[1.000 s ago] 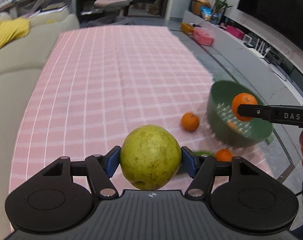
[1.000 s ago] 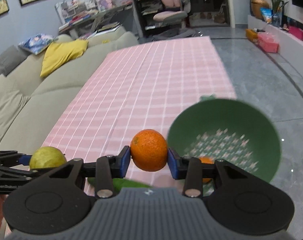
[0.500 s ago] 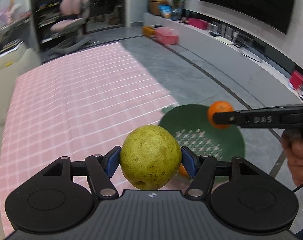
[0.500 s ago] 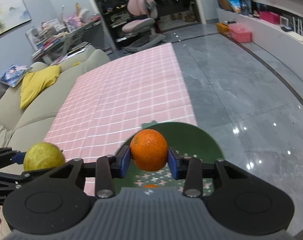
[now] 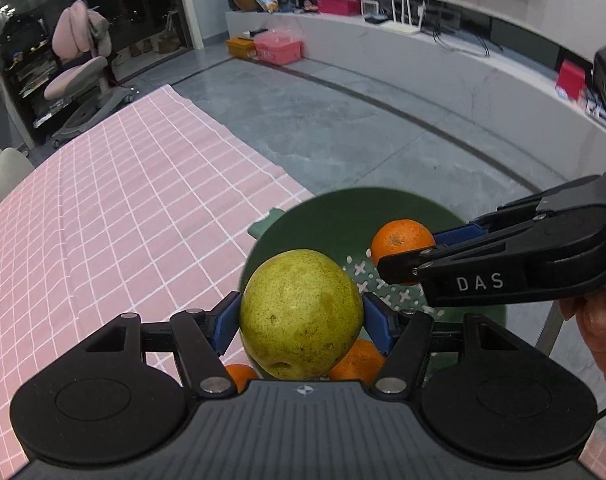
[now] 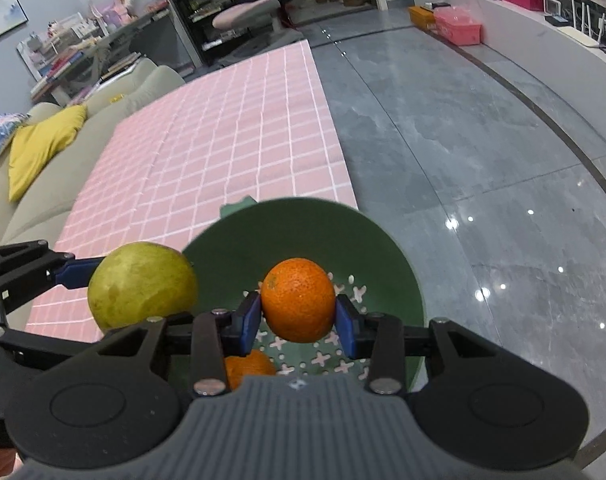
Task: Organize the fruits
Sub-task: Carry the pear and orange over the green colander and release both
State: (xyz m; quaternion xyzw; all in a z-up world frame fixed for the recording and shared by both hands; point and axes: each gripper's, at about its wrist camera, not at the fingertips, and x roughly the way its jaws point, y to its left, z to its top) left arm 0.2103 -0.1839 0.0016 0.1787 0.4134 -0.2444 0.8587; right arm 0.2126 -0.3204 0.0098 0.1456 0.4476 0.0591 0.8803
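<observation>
Left wrist view: left gripper (image 5: 301,316) clamped on pear (image 5: 301,314), held over near edge of green bowl (image 5: 343,216); second orange (image 5: 357,360) in bowl below.

Right wrist view: right gripper (image 6: 298,316) clamped on orange (image 6: 298,300), above bowl (image 6: 303,228); pink cloth (image 6: 223,140) beyond.

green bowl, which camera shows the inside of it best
The right wrist view: the green bowl lies open beneath the held orange, with its perforated bottom visible. In the left wrist view the pear and the right hand-held gripper cover much of it.
</observation>
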